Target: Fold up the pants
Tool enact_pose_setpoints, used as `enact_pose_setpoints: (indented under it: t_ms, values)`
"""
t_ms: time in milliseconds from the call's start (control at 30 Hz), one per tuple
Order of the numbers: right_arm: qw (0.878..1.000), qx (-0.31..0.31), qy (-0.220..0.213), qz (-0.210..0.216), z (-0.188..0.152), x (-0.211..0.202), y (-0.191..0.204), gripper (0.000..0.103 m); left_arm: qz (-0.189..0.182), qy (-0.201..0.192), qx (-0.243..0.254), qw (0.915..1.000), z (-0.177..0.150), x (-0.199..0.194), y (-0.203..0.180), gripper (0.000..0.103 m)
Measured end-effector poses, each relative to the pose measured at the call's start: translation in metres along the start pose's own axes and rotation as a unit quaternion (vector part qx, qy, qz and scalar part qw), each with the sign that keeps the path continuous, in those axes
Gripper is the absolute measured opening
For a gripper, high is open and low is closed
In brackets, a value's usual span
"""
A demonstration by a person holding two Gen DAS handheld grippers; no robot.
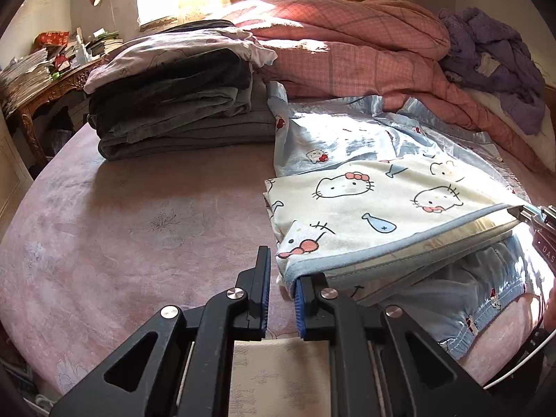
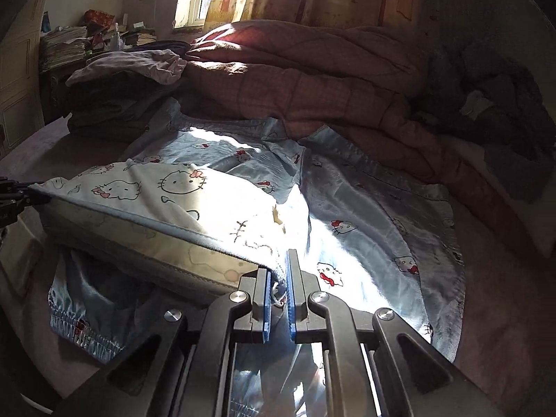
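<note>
Left claw stands narrow, with the near corner of the raised hem caught at its tips beside the right-hand pad. The right claw is nearly closed, a bunch of the same hem pinched between its blue pads. The Hello Kitty pyjama pants lie on the bed sheet at the right of the left wrist view. Their long axis runs from the elastic waistband at lower left of the right wrist view up toward the pink quilt. One leg is turned back toward the waistband, so its cream inner side faces up. Its hem hangs taut and lifted off the bed, running across the frame from one claw to the other. The two blue satin legs part near the middle of the right wrist view. Bare sheet lies open to the left of the pants. A stack of folded clothes sits at their far left corner, just beside the fabric. The quilt crowds the far edge, with a purple blanket at upper right. A carved counter at upper left carries piles of papers.
</note>
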State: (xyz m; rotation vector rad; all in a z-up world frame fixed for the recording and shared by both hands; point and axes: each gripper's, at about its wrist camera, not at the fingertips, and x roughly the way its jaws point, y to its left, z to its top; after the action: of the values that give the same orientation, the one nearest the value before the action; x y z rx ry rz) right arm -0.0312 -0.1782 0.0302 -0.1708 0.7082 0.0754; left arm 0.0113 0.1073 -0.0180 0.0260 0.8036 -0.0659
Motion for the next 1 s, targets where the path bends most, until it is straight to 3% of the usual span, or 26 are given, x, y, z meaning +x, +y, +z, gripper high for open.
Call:
enact_pose_setpoints:
  t_ms: [100,267,400,467,533,600,700,833,933,1000]
  values:
    - [0.999,0.03,0.014,0.016,-0.011,-0.002,-0.009,0.007,0.003,0.011,-0.01,0.9999,-0.007,0.002,0.005,0.015]
    - [0.999,0.044,0.024,0.002,-0.029,0.001,-0.008,0.007,0.015,0.024,0.001,0.9996,-0.018,0.008,0.002,0.019]
    - [0.998,0.043,0.026,0.044,-0.03,0.002,-0.01,0.007,-0.016,0.039,0.034,0.9985,-0.02,0.002,-0.004,0.021]
    - [0.996,0.035,0.028,0.074,-0.03,-0.007,-0.012,0.009,-0.047,0.049,0.056,0.9961,-0.023,-0.009,-0.009,0.032]
    - [0.993,0.039,0.024,0.112,-0.03,-0.018,-0.018,0.014,-0.08,0.05,0.06,0.9937,-0.024,-0.022,-0.009,0.051]
    - [0.989,0.04,0.026,0.142,-0.032,-0.028,-0.022,0.029,-0.095,0.051,0.055,0.9926,-0.022,-0.031,-0.005,0.052]
    - [0.986,0.059,0.014,0.157,-0.024,-0.036,-0.034,0.031,-0.107,0.035,0.032,0.9932,0.0,-0.036,0.001,0.052]
    - [0.979,0.112,0.017,0.17,0.019,-0.01,-0.052,0.032,-0.078,0.01,-0.006,0.9969,0.056,-0.004,0.011,0.056]
    - [0.965,0.17,0.062,0.19,0.053,0.037,-0.063,0.032,-0.075,0.074,-0.047,0.9933,0.087,0.049,0.014,0.054]
    - [0.955,0.2,0.094,0.197,0.063,0.07,-0.064,0.032,-0.086,0.11,-0.078,0.9871,0.094,0.075,0.02,0.044]
